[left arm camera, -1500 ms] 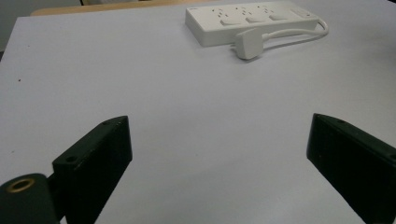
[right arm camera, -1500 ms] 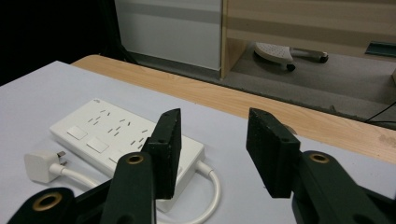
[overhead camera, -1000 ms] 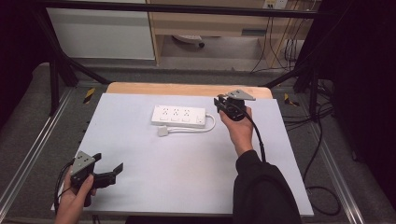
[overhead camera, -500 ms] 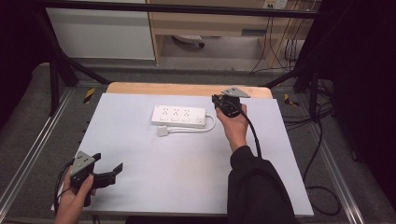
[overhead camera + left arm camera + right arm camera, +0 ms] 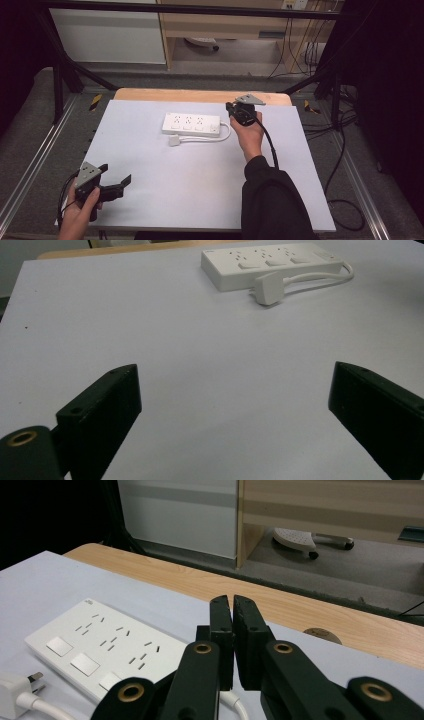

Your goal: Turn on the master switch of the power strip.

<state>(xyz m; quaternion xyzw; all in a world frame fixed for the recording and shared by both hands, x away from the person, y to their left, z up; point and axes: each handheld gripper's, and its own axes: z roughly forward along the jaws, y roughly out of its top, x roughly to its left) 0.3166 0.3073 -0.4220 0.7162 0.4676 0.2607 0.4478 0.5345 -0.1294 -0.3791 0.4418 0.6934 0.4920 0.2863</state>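
White power strip (image 5: 192, 124) lies near the table's (image 5: 150, 210) far edge beside the right gripper (image 5: 232, 611), jaws together; the left gripper (image 5: 235, 405), near corner, gapes empty.

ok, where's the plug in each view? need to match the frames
High view: plug just below the power strip, at its left end, centre of the table.
Left gripper view: plug upper right, in front of the strip.
Right gripper view: plug bottom left corner, partly cropped.
Shared landmark: the strip.
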